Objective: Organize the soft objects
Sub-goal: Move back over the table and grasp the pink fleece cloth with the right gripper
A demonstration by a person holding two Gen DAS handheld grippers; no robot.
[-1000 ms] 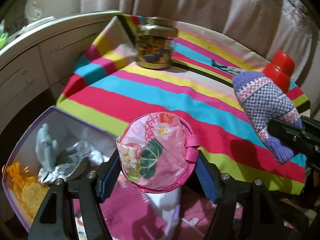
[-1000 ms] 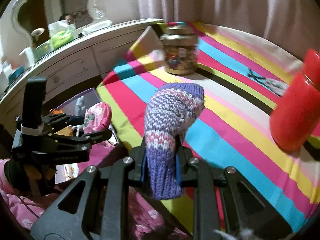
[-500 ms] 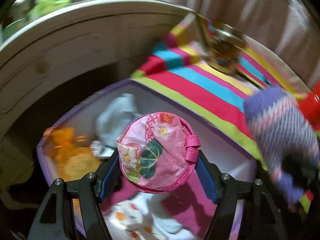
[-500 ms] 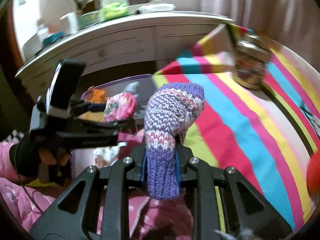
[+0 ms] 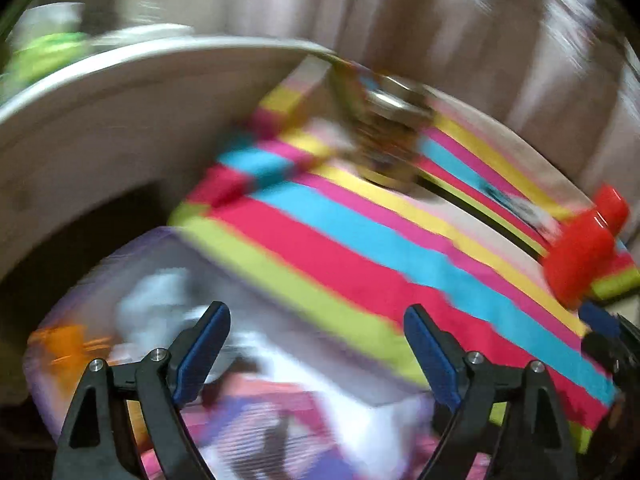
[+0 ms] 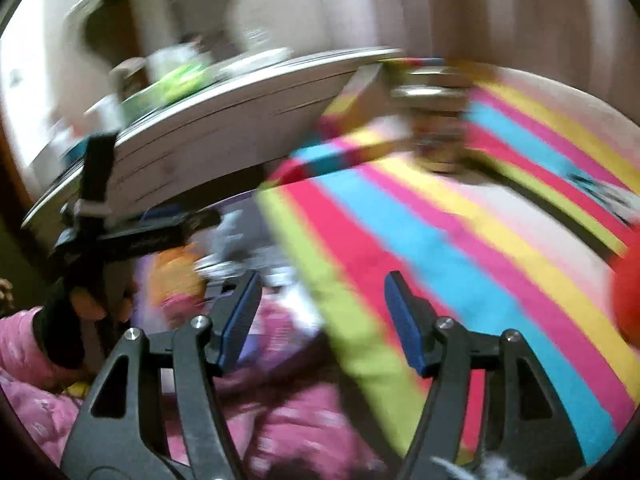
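Note:
Both views are smeared by motion. My left gripper (image 5: 316, 312) hangs over the purple-rimmed box (image 5: 132, 248); its jaws are opening and nothing is between them. In the box lie blurred soft things: an orange one (image 5: 68, 348), a grey-white one (image 5: 156, 308) and pink and purple shapes (image 5: 264, 408) that I cannot tell apart. My right gripper (image 6: 323, 278) is over the edge of the striped cloth (image 6: 460, 240); its jaws are opening too, with nothing between them. The left gripper (image 6: 160, 232) shows in the right wrist view, above the box.
A glass jar (image 5: 388, 140) stands at the back of the striped cloth and a red bottle (image 5: 580, 256) at its right edge. A curved white dresser (image 5: 120, 120) runs behind the box. A gloved hand (image 6: 64, 340) and a pink sleeve (image 6: 24, 336) are at lower left.
The left gripper has let go of the round pink floral pouch and the right gripper of the purple knitted mitten. Both have swung from the box back toward the striped cloth.

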